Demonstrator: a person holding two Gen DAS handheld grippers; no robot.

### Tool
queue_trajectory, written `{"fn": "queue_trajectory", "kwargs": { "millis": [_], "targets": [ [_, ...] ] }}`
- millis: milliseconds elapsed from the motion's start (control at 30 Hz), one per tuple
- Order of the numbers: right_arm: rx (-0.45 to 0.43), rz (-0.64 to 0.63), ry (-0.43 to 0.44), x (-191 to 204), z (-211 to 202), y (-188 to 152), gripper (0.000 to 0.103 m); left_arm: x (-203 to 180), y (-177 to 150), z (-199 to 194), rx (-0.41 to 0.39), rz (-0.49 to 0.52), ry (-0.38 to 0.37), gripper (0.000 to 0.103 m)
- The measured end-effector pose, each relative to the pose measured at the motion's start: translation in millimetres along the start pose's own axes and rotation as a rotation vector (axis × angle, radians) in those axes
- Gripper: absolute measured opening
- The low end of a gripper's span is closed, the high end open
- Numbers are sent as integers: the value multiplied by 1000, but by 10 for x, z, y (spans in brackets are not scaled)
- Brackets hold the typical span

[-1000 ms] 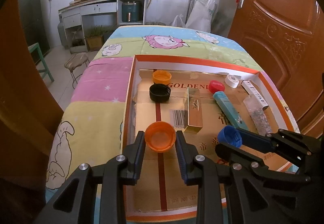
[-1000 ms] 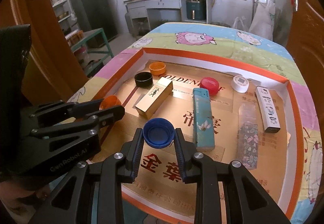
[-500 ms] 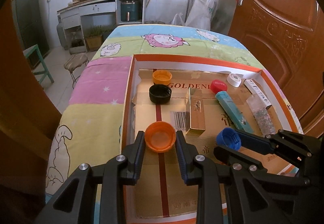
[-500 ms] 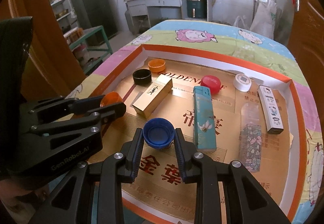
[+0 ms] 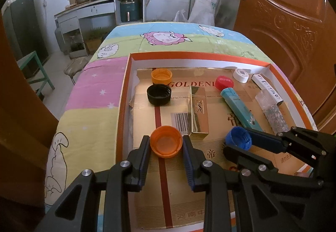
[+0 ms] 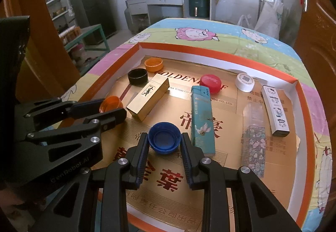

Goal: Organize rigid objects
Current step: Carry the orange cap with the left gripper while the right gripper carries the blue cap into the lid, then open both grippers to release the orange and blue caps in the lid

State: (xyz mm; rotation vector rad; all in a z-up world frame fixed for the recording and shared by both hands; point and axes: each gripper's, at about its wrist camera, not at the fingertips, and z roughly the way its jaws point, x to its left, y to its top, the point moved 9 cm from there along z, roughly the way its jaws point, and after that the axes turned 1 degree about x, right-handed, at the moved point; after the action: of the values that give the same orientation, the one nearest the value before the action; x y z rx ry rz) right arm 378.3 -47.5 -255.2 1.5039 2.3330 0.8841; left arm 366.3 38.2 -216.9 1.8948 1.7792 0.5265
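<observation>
Glossy gold box (image 6: 148, 97) (mirror-like) on shiny printed cardboard tray (image 6: 231, 60) — caps look smooth plastic.

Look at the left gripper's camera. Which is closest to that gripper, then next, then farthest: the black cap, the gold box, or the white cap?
From the left gripper, which holds an orange cap:
1. Gold box, just ahead and slightly right.
2. Black cap, farther ahead, slightly left.
3. White cap, far back on the right, near the tray's far wall.
</observation>
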Motion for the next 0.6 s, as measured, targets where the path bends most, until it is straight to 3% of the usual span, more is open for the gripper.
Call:
{"fn": "queue_trajectory", "kwargs": {
  "millis": [600],
  "targets": [
    [-15,37,19,-51,-113,9,31,-36,8,-39,-6,3,-22,42]
  ]
}}
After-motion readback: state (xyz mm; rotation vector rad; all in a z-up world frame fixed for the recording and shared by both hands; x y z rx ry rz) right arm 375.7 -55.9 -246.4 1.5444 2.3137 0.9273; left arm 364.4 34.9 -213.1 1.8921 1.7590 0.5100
